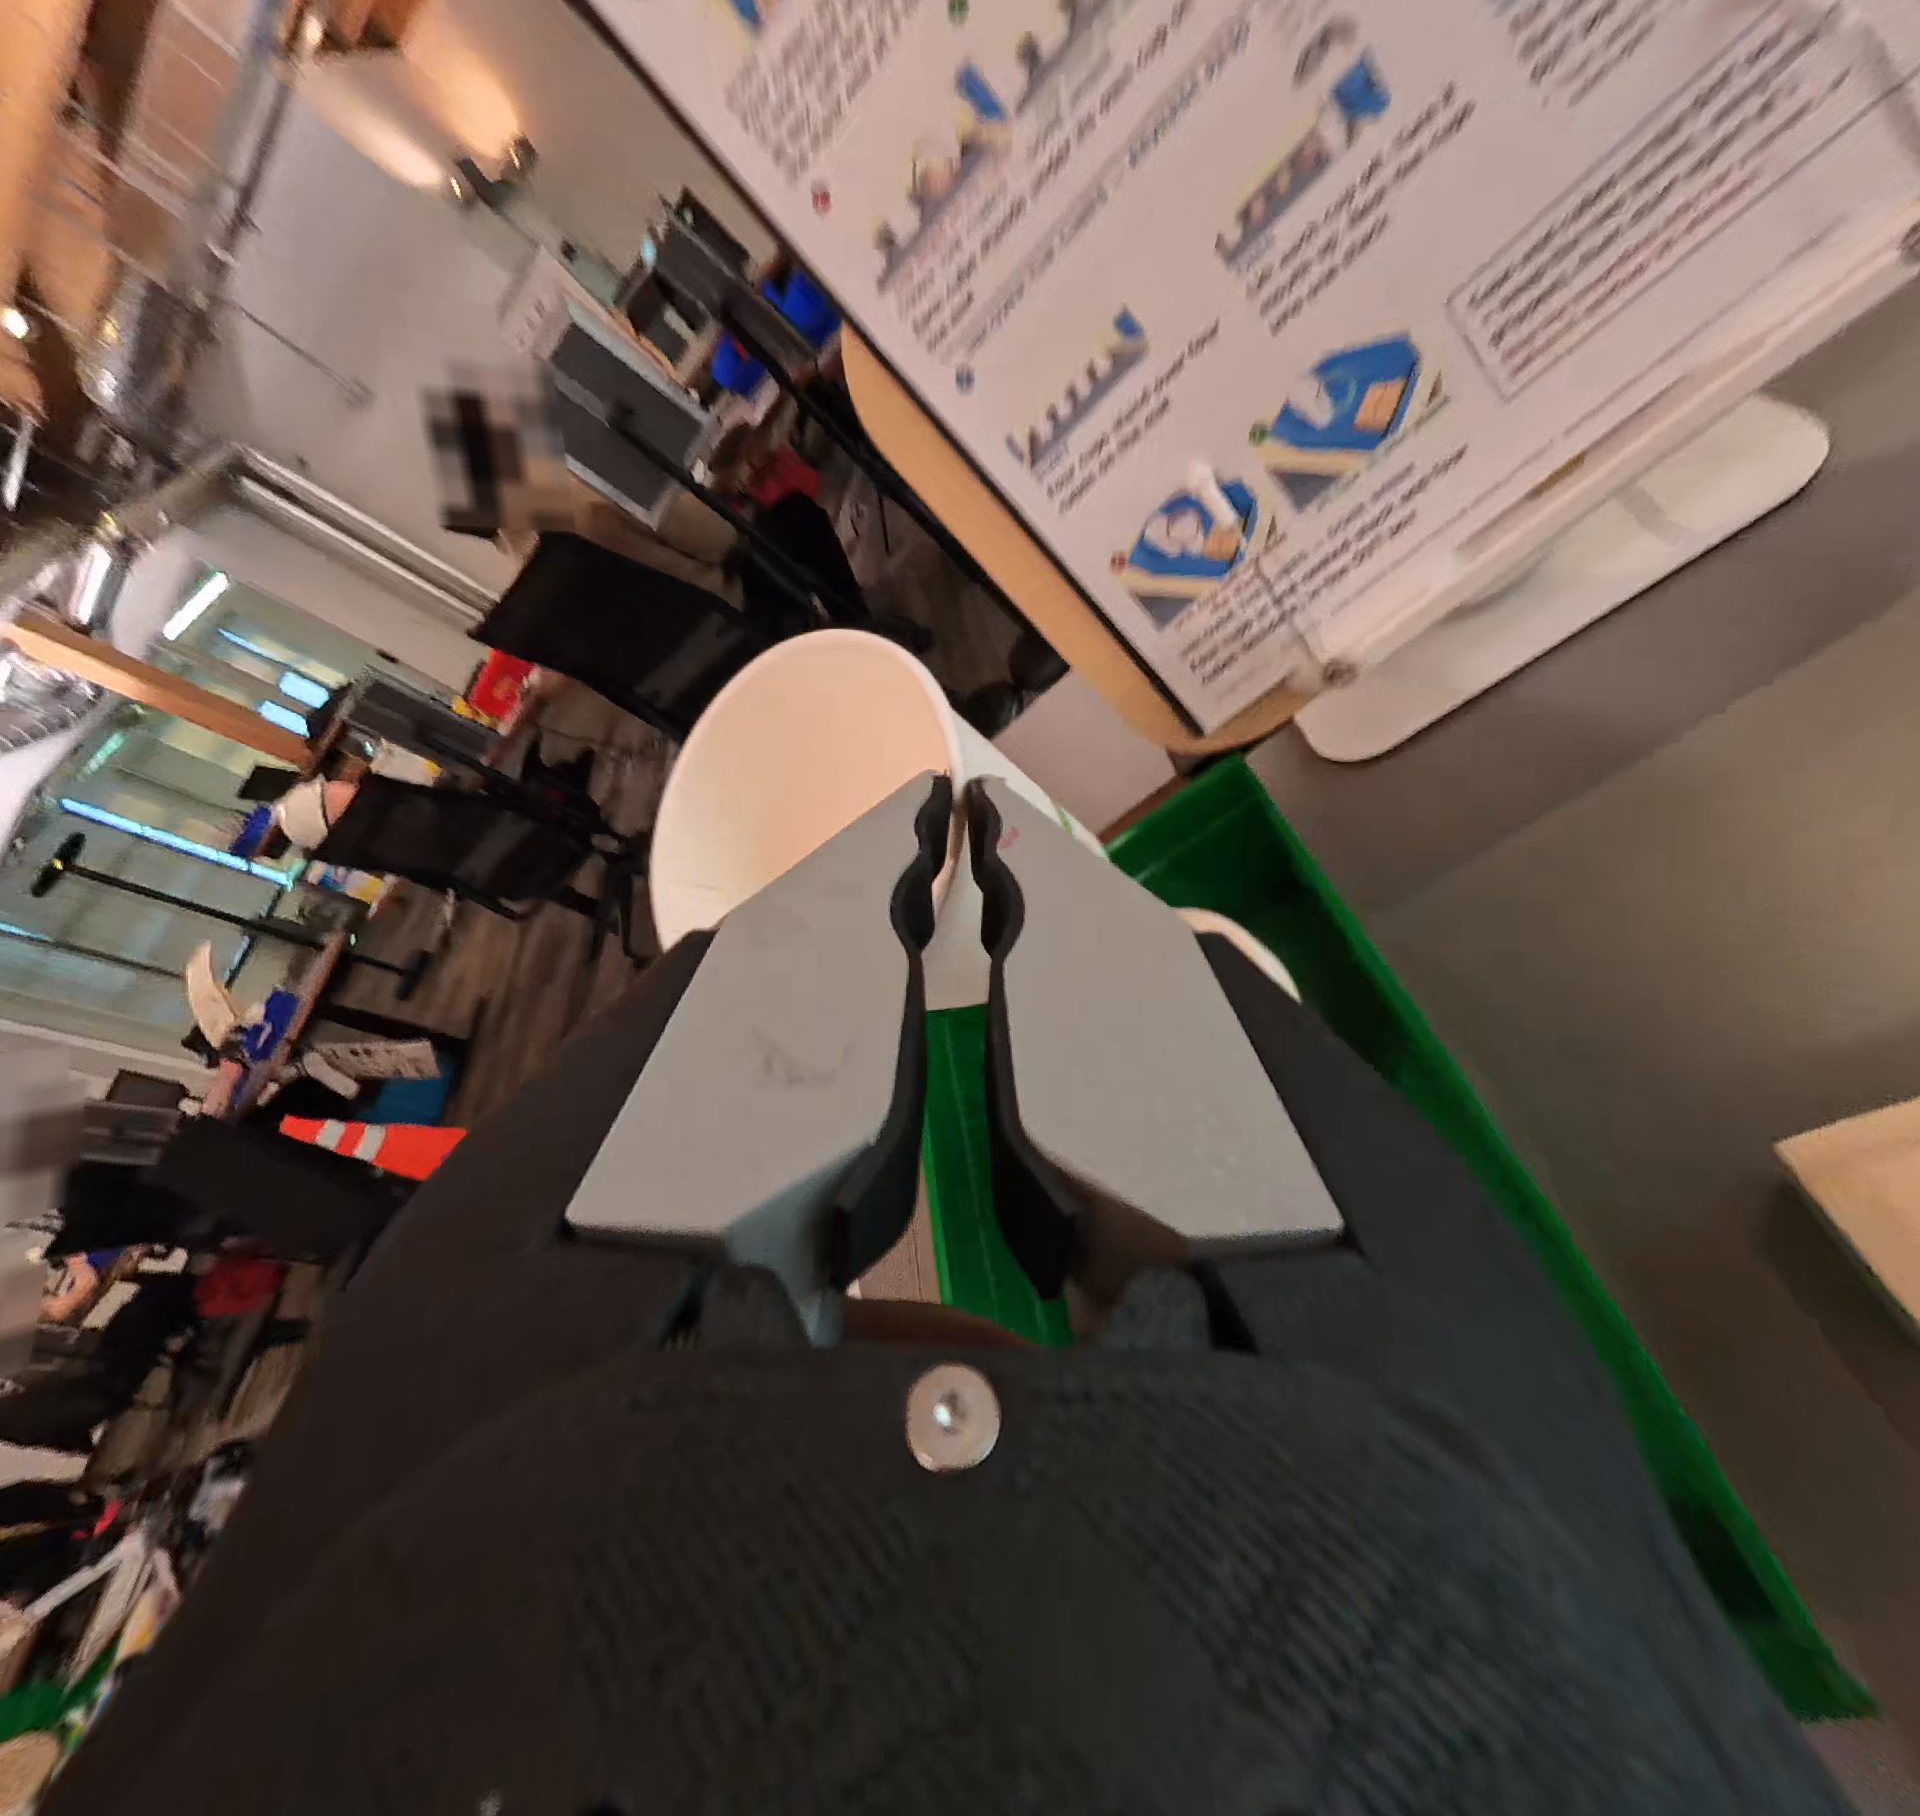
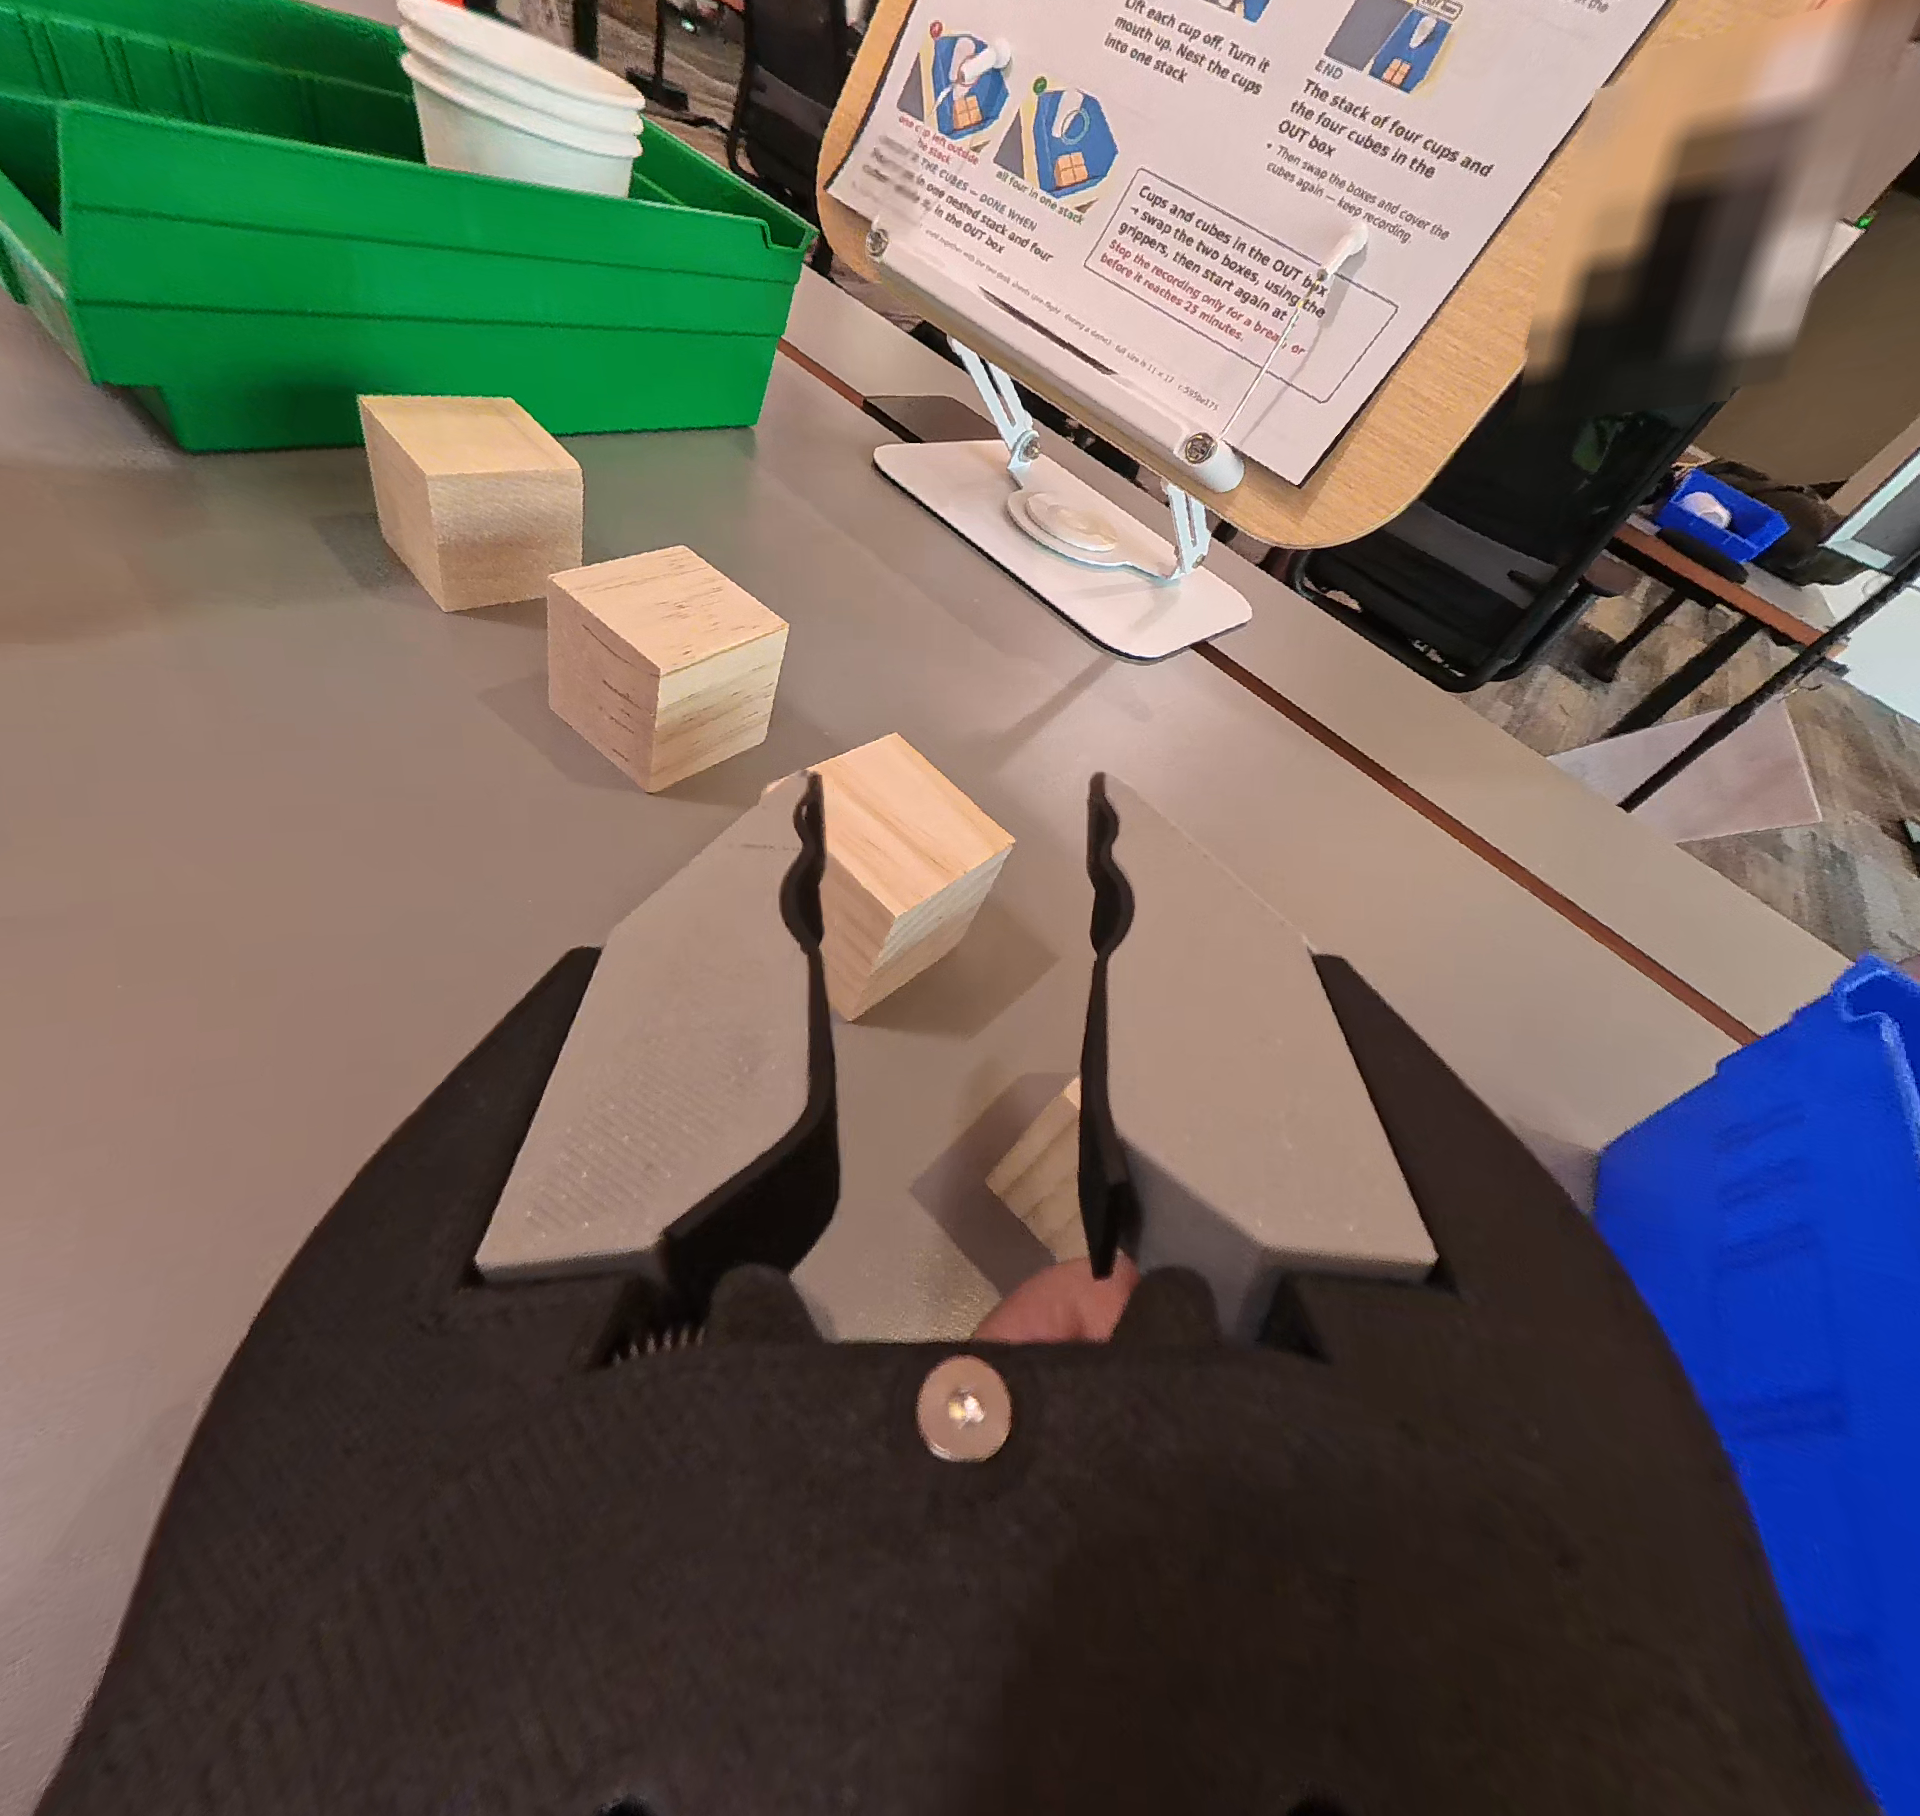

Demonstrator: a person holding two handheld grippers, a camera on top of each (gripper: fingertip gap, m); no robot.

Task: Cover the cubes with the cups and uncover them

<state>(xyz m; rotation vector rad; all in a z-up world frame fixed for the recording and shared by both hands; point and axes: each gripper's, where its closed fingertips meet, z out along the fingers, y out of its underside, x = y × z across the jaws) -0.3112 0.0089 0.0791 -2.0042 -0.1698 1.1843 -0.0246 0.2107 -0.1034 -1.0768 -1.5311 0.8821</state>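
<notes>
My left gripper (image 1: 958, 795) is shut on the wall of a white paper cup (image 1: 810, 779), one finger inside the rim and one outside. The cup is held tilted in the air over the green bin (image 1: 1299, 893). My right gripper (image 2: 954, 790) is open and empty above the grey table (image 2: 260, 883). A wooden cube (image 2: 914, 862) stands on the table beyond its fingertips, close to the left finger and apart from the right one. Two more cubes (image 2: 665, 660) (image 2: 473, 493) stand in a row to the left. Part of another cube (image 2: 1044, 1169) shows under the right finger.
A stack of white cups (image 2: 525, 114) stands in the green bin (image 2: 416, 312) at the back left; a cup rim (image 1: 1242, 945) also shows in the left wrist view. An instruction board on a white stand (image 2: 1091, 561) is behind the cubes. A blue bin (image 2: 1787, 1351) is at the right.
</notes>
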